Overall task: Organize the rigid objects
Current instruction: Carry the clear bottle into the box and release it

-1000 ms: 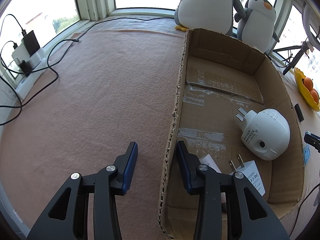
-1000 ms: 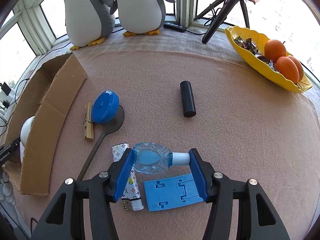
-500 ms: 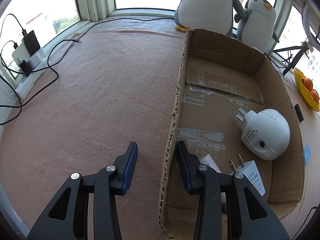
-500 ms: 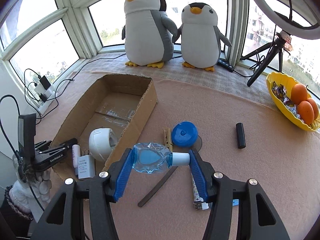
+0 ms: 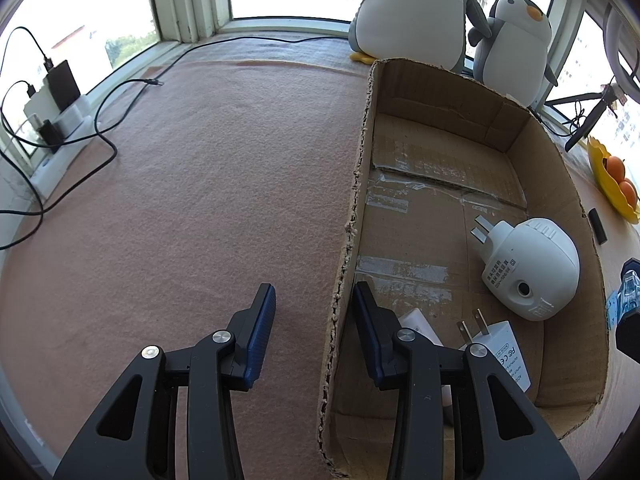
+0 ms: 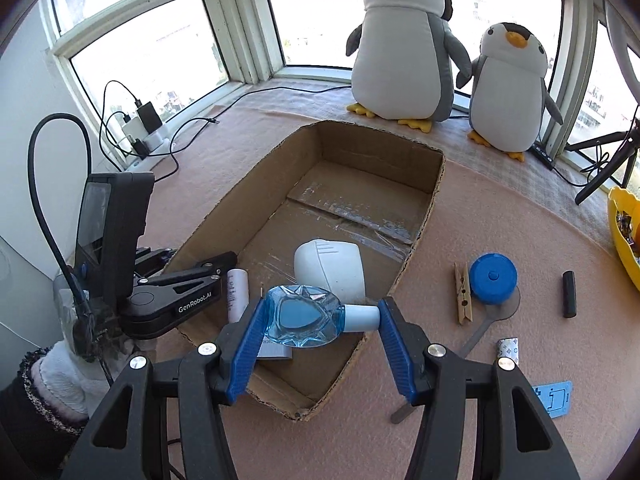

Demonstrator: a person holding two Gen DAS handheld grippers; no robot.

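Observation:
My right gripper (image 6: 320, 320) is shut on a clear blue bottle (image 6: 300, 320) with a white cap, gripped end to end. It hangs over the near end of the open cardboard box (image 6: 432, 200). Inside the box lie a white plug-in device (image 6: 332, 268), a white tube (image 6: 237, 292) and a white charger (image 5: 504, 344). My left gripper (image 5: 316, 304) straddles the box's left wall (image 5: 360, 160), one finger inside and one outside, with a gap to the cardboard on both sides. A gloved hand holds it at the lower left of the right wrist view.
On the pink mat right of the box lie a wooden clothespin (image 6: 463, 298), a blue round lid (image 6: 493, 278), a black cylinder (image 6: 569, 294), a patterned tube (image 6: 507, 350) and a blue flat piece (image 6: 554, 398). Two plush penguins (image 6: 404, 48) stand behind. A yellow fruit bowl (image 6: 620, 232) sits right, chargers and cables (image 6: 144, 128) left.
My right gripper carried the blue bottle up off the mat and leftward, from among the loose items to above the box's near end. The left gripper stayed where it was.

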